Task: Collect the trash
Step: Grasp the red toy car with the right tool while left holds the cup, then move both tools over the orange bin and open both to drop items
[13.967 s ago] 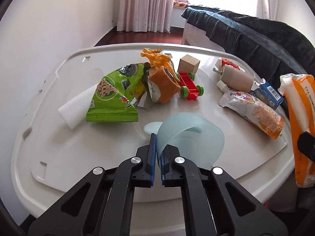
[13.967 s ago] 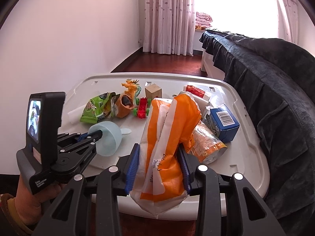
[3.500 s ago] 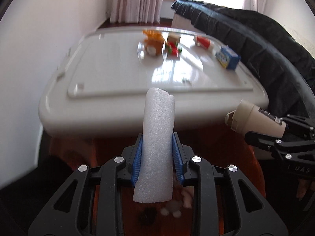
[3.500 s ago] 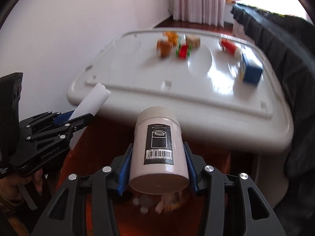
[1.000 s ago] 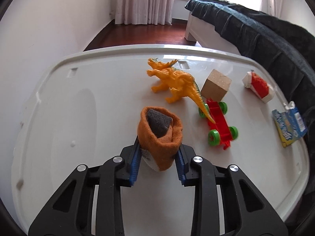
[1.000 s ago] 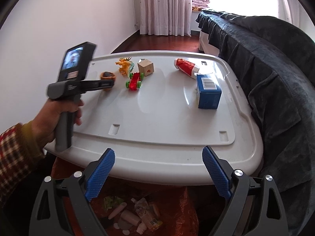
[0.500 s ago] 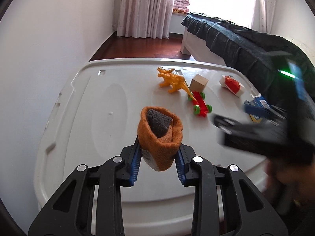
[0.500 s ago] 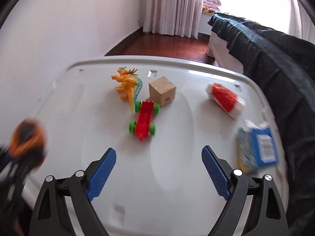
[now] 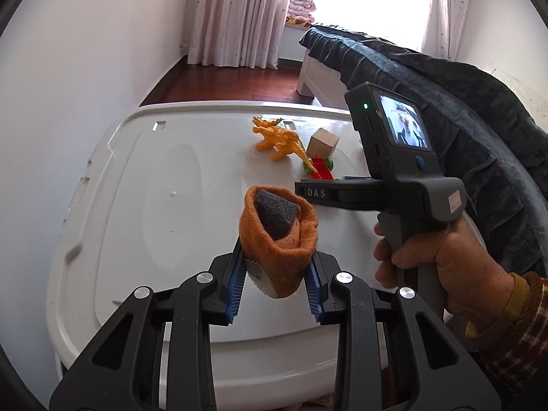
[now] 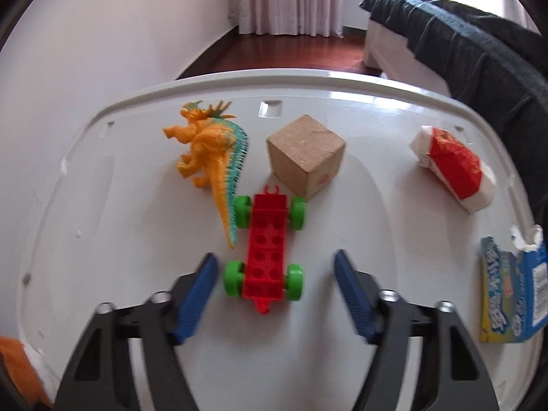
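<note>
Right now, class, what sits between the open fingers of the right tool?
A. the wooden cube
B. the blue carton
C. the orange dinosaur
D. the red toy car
D: in the right wrist view the red toy car lies between the spread blue fingers of the right tool, untouched by either.

Dinosaur (image 10: 209, 157), block (image 10: 306, 157) (car (image 10: 265, 255) beside)

Black left gripper (image 9: 275, 282) with blue ribbed pads, silver screws; grey right gripper (image 10: 275, 272) marked "DAS", bare hand (image 9: 441, 262), plaid sleeve.
</note>
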A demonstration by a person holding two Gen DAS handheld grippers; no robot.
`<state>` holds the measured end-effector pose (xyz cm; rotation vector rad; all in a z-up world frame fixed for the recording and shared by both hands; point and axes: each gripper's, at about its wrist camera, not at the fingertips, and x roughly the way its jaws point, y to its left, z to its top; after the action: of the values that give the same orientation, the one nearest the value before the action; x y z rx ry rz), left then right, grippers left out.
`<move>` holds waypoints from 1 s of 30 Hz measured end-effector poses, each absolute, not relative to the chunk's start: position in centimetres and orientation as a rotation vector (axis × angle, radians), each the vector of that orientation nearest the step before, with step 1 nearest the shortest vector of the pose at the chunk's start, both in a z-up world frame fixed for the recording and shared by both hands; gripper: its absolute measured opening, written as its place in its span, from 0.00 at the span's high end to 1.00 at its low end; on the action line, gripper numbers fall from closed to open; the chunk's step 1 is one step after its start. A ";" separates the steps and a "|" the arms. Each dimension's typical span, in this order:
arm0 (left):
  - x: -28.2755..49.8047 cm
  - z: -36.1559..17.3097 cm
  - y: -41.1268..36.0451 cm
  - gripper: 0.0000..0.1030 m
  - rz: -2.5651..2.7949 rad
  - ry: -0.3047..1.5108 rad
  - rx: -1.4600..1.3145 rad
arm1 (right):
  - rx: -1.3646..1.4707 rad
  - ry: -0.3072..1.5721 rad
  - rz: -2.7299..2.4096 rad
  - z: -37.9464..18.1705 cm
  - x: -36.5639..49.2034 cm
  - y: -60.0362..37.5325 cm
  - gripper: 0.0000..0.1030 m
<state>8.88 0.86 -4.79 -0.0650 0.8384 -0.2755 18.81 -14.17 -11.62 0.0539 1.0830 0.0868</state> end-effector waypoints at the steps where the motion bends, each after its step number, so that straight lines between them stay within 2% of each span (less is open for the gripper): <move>1: 8.8 -4.8 0.8 0.71 -0.278 0.840 -0.070 | 0.057 1.084 0.097 -11.6 18.8 -14.1 0.52; 3: 8.8 -4.8 0.7 0.71 -0.282 0.841 -0.074 | 0.032 1.086 0.113 -11.3 18.8 -13.8 0.63; 20: 8.0 -4.6 0.2 0.71 -0.301 0.841 -0.070 | -0.004 1.029 0.158 -8.7 14.4 -15.2 0.63; 30: 1.3 -3.8 -0.2 0.71 -0.334 0.848 -0.077 | -0.013 0.983 0.227 -3.1 2.9 -15.4 0.63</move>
<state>1.29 -0.22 -3.80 -0.0769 0.8477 -0.3337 2.87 -15.41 -3.07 -0.0130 0.9831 0.2267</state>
